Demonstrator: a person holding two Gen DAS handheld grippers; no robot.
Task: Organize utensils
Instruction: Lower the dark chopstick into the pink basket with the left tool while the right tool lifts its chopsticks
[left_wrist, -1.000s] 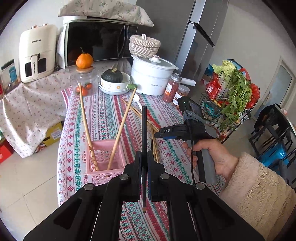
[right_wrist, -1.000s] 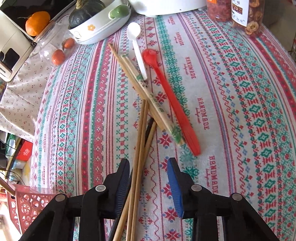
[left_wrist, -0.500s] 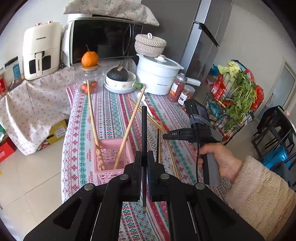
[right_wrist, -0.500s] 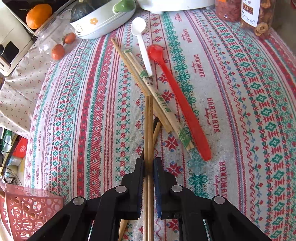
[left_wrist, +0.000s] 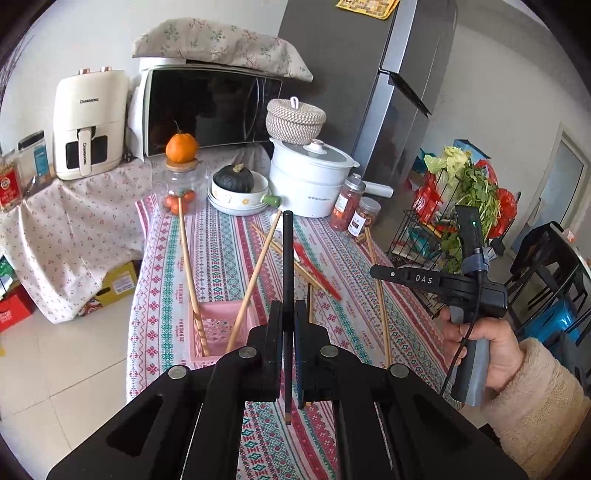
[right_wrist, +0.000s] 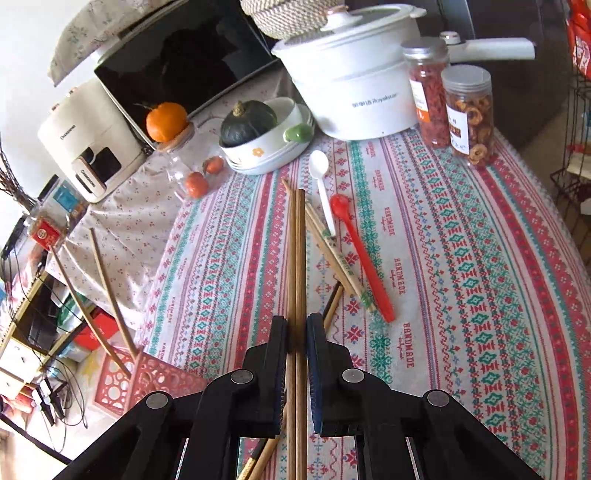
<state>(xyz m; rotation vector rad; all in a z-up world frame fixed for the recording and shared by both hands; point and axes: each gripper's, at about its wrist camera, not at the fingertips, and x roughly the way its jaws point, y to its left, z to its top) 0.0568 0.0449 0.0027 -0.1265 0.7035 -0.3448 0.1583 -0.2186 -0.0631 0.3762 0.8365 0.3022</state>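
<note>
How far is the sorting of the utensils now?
Done: two wooden chopsticks stand in the pink basket. In hand: left gripper holds a black chopstick, right gripper a brown pair. Left on the cloth: red spoon, white spoon, more chopsticks.

The left gripper is clamped on a black chopstick standing upright between its jaws. Just beyond, a pink basket holds two leaning wooden chopsticks. The right gripper (hand-held, off to the right) carries a wooden pair above the patterned tablecloth.
</note>
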